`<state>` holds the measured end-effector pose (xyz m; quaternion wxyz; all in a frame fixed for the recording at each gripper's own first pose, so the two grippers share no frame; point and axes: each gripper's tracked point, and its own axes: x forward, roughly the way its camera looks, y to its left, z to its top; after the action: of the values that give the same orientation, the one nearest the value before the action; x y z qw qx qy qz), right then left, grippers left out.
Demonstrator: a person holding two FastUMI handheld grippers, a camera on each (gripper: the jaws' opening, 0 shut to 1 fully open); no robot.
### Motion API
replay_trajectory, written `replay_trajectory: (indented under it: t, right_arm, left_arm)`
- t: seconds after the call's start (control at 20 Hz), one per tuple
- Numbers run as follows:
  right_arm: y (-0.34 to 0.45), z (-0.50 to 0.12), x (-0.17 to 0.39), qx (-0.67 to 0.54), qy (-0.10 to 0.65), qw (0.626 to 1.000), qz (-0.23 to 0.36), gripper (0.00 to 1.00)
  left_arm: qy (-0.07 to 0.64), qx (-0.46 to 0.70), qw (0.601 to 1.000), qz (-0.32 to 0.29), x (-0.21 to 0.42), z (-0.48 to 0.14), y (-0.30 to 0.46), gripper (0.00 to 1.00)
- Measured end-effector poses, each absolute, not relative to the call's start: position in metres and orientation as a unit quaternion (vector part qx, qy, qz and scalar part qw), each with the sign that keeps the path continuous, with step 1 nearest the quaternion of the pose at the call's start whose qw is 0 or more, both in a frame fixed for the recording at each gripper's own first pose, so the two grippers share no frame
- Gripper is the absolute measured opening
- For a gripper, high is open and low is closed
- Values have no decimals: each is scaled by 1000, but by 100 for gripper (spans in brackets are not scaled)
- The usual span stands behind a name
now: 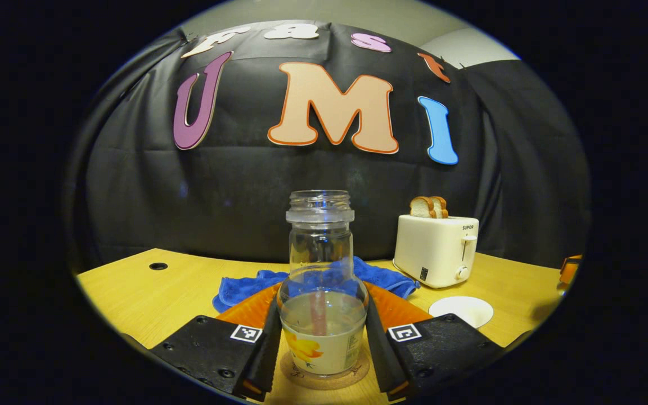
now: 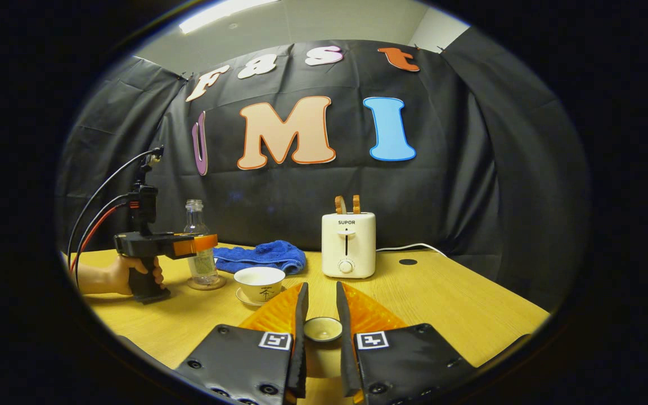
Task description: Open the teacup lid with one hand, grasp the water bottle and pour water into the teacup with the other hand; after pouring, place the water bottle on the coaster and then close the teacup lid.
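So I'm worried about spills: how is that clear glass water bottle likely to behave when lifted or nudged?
The clear glass water bottle probably feels fairly heavy, being glass and partly full. Tall with a narrow neck, on a round cork coaster, it could tip if nudged high. Its mouth is uncapped, so tilting would likely spill. The left claw brackets its base.

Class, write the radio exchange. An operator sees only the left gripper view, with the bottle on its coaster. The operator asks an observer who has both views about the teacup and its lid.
Operator: Where is the lid?
Observer: The lid is pinched between the fingers of the right tool.
Operator: Is the teacup covered?
Observer: No, the teacup stands open on its saucer, beside the water bottle.
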<state>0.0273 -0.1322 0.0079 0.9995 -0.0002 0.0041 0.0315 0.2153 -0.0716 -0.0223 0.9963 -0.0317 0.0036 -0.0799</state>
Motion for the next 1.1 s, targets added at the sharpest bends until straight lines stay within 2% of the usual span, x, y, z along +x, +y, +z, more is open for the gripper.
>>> replay_trajectory:
  t: [0.3, 0.9, 1.0, 1.05, 1.1]
  right_arm:
    - [-132, 8, 28, 0, 4, 999, 32, 28]
    - [-133, 8, 27, 0, 4, 1000, 31, 28]
    - [-133, 8, 27, 0, 4, 1000, 31, 28]
    - [-133, 8, 27, 0, 4, 1000, 31, 28]
    - [-133, 8, 27, 0, 4, 1000, 31, 28]
  left_arm:
    - [-4, -17, 996, -84, 212, -25, -75, 66]
    - [0, -1, 997, -82, 212, -27, -76, 73]
    - [1, -1, 997, -83, 212, -27, -76, 78]
    - [0, -1, 997, -82, 212, -28, -77, 88]
    - [1, -1, 997, -83, 212, -28, -76, 94]
